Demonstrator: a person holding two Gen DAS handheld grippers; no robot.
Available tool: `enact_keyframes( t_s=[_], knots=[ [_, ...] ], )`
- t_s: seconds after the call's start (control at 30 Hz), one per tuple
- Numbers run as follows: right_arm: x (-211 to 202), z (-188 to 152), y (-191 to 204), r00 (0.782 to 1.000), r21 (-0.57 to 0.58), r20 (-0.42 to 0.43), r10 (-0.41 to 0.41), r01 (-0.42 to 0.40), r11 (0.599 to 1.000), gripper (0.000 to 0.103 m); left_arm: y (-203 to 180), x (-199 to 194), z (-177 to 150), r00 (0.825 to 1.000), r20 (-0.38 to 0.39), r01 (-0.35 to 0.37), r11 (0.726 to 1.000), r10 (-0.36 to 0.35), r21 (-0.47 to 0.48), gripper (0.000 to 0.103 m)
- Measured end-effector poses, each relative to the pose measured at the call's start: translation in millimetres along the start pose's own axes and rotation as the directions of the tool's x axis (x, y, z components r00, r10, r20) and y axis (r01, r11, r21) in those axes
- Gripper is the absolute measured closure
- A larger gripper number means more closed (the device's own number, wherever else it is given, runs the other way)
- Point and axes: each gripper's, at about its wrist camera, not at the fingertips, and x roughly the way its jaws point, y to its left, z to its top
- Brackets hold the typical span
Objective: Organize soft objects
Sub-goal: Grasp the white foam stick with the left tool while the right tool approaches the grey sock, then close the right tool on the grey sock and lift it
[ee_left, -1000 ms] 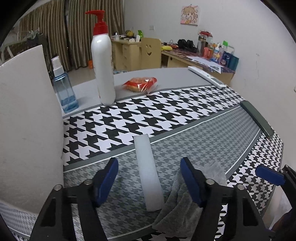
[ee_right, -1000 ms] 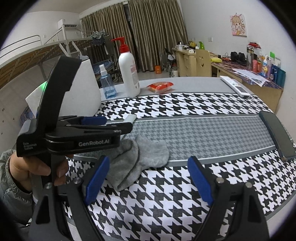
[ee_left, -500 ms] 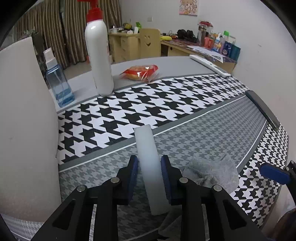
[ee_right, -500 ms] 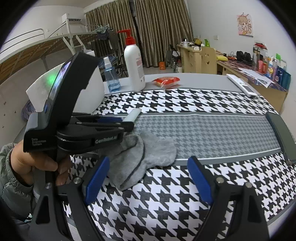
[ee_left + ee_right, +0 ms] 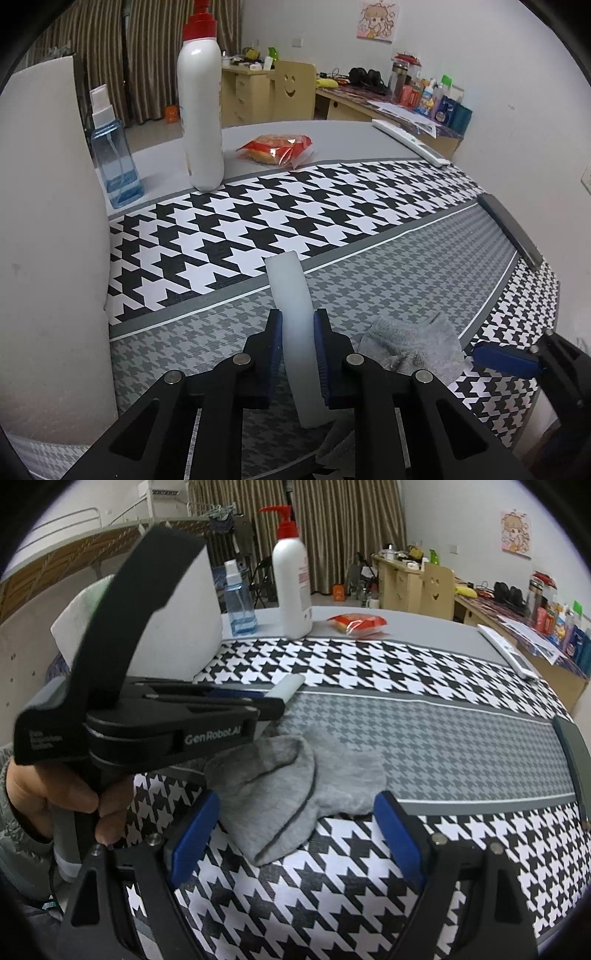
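Note:
A long white translucent strip (image 5: 291,295) lies on the grey band of the houndstooth tablecloth (image 5: 258,221). My left gripper (image 5: 298,325) is closing on it, with the strip between the blue pads and both pads touching its sides. The right wrist view shows that gripper (image 5: 273,701) from the side, a hand on its handle, and the strip's far end (image 5: 291,685) sticking out past the fingers. A pile of grey socks (image 5: 295,790) lies just right of the strip, seen too in the left wrist view (image 5: 410,343). My right gripper (image 5: 297,812) stands open over the socks, holding nothing.
At the back stand a white pump bottle (image 5: 201,110), a blue spray bottle (image 5: 114,162) and a red snack packet (image 5: 277,147). A white remote (image 5: 410,142) and a dark flat bar (image 5: 511,230) lie at the right edge. A tall white box (image 5: 48,221) walls the left.
The left jaws have gone from wide apart to closed in on the white strip. The right gripper has come a little nearer to the grey socks.

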Motion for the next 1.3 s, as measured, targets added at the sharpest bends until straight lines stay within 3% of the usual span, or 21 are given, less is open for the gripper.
enact_keyframes(
  t_s=[0.27,0.4,0.63,0.8,0.97,1.3],
  knots=[
    [10,2,1,0.998,-0.029,-0.054,-0.029,0.028,0.999,0.036,4,-12,-2,0.999,0.035,0.004,1.0,-0.004,-0.004,0.085],
    [11,4,5,0.996,-0.055,-0.065,-0.065,0.062,0.997,0.052,4,-14,-2,0.999,0.041,0.002,1.0,-0.002,-0.003,0.085],
    [13,7,14,0.995,-0.07,-0.075,-0.062,0.057,0.996,0.091,3,-19,-5,0.998,0.056,0.001,1.0,-0.001,-0.002,0.085],
    [7,4,10,0.995,0.018,-0.065,-0.07,0.071,0.997,0.093,2,-31,-7,0.996,0.087,0.003,1.0,-0.004,0.01,0.085],
    [-15,1,7,0.991,0.107,-0.026,-0.13,0.132,0.985,0.093,-4,-55,-15,0.992,0.128,0.0,0.998,-0.009,0.065,0.085],
    [-53,5,7,0.98,0.125,0.054,-0.192,0.184,0.975,0.093,-12,-92,-24,0.976,0.211,0.029,0.994,-0.051,0.103,0.085]
  ],
)
